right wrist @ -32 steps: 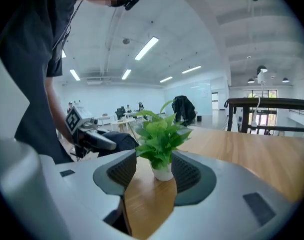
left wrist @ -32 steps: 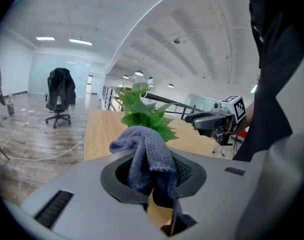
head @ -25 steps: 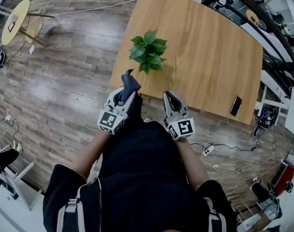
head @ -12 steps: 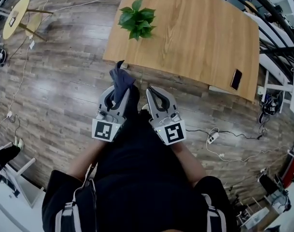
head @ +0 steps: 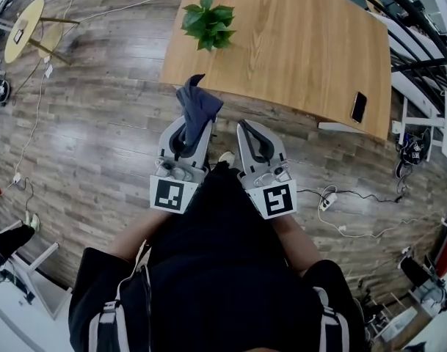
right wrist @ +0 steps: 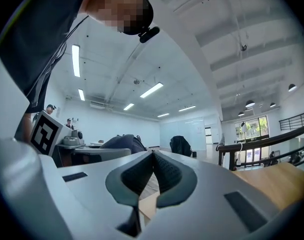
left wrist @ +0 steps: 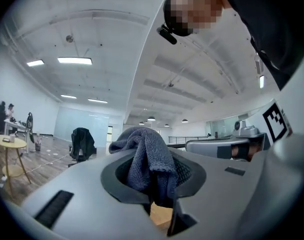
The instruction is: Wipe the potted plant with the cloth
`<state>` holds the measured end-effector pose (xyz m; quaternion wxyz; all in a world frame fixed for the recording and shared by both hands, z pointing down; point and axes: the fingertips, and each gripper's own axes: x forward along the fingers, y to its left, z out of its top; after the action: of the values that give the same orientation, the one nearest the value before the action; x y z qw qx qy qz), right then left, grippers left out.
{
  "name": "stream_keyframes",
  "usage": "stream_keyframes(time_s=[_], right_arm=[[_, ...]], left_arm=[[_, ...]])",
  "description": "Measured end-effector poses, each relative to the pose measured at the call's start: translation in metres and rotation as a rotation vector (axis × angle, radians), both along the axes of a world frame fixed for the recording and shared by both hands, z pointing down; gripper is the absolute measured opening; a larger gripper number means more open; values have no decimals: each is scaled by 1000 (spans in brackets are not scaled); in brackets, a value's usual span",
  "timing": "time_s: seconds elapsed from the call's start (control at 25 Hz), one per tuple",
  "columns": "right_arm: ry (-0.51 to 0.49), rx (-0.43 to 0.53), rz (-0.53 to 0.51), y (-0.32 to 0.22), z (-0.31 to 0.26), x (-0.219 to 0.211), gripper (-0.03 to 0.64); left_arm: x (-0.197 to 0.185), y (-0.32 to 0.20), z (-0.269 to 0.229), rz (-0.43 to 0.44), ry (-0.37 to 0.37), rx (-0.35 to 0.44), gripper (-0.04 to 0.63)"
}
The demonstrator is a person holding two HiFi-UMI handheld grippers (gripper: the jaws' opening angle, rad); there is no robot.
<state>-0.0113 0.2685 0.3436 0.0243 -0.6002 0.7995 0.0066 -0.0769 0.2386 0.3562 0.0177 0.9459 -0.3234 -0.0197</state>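
The potted plant (head: 205,19), a small bunch of green leaves, stands near the left corner of the wooden table (head: 304,42). A dark blue-grey cloth (head: 197,105) hangs bunched from my left gripper (head: 188,136), which is shut on it short of the table's near edge. In the left gripper view the cloth (left wrist: 147,156) fills the left gripper (left wrist: 152,181) and spills over its top. My right gripper (head: 255,139) is held beside the left one, shut with nothing in it. The right gripper view shows the right gripper (right wrist: 152,170) with its pads pressed together. Both grippers point level, well short of the plant.
A black phone (head: 359,107) lies at the table's right edge. A round yellow side table (head: 21,22) stands far left. Cables and a white power strip (head: 326,199) lie on the wood floor to the right. Black railings and equipment crowd the top right.
Both grippers have risen toward the camera and look larger. The plant and table have slid toward the top of the view. The cloth stays in the left gripper.
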Motion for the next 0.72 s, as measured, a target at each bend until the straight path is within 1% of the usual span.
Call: stream_keyframes(time_s=[0.08,0.16,0.24,0.36,0.4,0.48,0.56,0.72], right_arm=[[-18,36,21,6,-21,1,18],[8,83,37,13,-42,-1,18],[61,107,49,19,-51,-3,18],[133,100,64,28,-47,-1,18],[139,97,67,31,-46,-1,18],[124,93,69,36,-43,1,18],[108,89,70,39,-41,3,18],[96,104,81,45,-42,10,18]], left_arm=[[-6,1,-13,-36,49,-10,107],[-10,5,-21,-46,64,-12,107],[-9,10,-24,-40,52,8,107],[2,25,-22,-11,-11,103,107],[6,31,-20,5,-22,114,107],[11,36,-17,24,-14,95,107],[13,35,-15,18,2,72,107],[16,33,-21,-8,8,90,107]])
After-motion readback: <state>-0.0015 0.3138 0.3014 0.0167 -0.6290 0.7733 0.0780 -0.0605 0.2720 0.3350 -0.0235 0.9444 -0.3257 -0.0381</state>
